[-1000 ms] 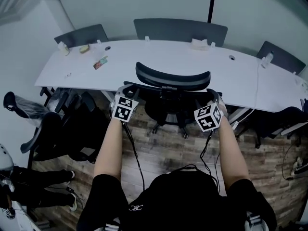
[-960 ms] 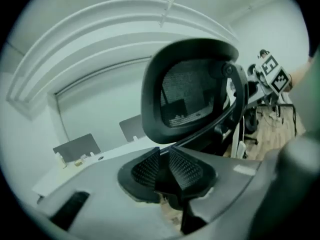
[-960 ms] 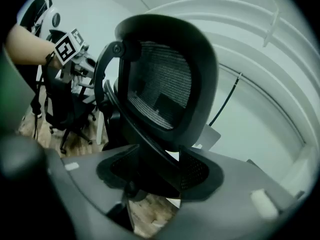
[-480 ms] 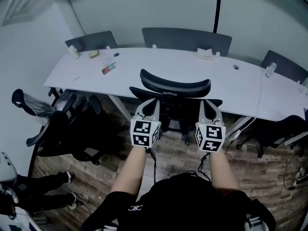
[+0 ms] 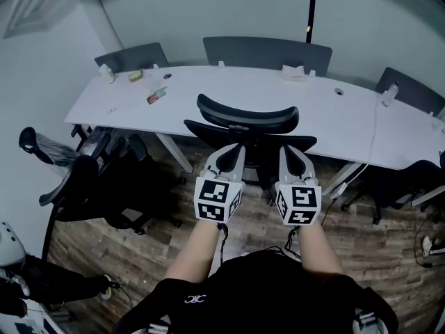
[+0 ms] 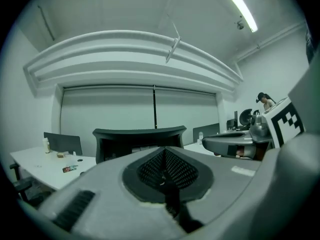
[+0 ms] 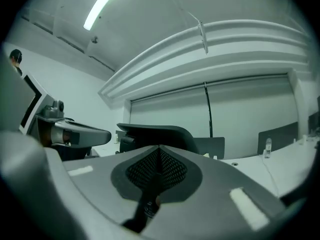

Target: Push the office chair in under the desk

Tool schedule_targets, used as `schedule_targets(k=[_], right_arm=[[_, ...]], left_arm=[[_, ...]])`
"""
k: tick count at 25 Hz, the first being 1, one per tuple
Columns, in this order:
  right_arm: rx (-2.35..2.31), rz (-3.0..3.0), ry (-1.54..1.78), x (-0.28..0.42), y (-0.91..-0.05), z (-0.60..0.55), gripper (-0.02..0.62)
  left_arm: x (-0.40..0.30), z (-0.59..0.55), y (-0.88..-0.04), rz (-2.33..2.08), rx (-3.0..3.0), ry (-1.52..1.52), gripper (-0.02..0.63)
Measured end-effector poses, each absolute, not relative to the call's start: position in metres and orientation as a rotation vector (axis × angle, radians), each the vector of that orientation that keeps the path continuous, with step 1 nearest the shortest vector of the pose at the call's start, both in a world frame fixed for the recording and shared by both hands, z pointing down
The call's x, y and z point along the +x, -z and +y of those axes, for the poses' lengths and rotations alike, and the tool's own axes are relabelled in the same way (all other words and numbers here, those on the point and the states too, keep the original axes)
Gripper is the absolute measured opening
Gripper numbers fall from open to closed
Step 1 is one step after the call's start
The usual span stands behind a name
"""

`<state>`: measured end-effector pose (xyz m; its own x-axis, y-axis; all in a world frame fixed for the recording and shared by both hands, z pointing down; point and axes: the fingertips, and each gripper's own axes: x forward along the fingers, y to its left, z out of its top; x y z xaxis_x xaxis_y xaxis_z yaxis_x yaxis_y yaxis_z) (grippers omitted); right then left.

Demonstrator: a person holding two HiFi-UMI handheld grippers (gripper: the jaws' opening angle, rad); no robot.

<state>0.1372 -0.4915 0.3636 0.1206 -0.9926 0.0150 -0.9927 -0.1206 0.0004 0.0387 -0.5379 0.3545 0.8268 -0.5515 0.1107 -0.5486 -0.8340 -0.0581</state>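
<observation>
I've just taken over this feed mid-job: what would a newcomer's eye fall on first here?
The black office chair stands out first, mid-frame in the head view at the near edge of the long white desk. Just behind it, the left gripper and right gripper hang side by side, both shut and empty, pointing at the chair's back.

Office chair (image 5: 247,119) close ahead, desk (image 5: 348,120) beyond; open floor (image 5: 174,207) leftward.
</observation>
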Motion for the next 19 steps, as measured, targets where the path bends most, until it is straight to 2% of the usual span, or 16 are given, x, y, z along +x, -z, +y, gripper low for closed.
schedule_targets(k=[4,19], right_arm=[[2.325,-2.071,-0.014,0.136,-0.364,-0.483,0.005],[2.246,-2.119,-0.026,0.133,-0.368,-0.458,0.005]], left_arm=[[0.035,-0.531,-0.351,0.944,-3.018,0.129,0.008],[0.041,-0.500,-0.353,1.016,-2.938,0.201,0.006]])
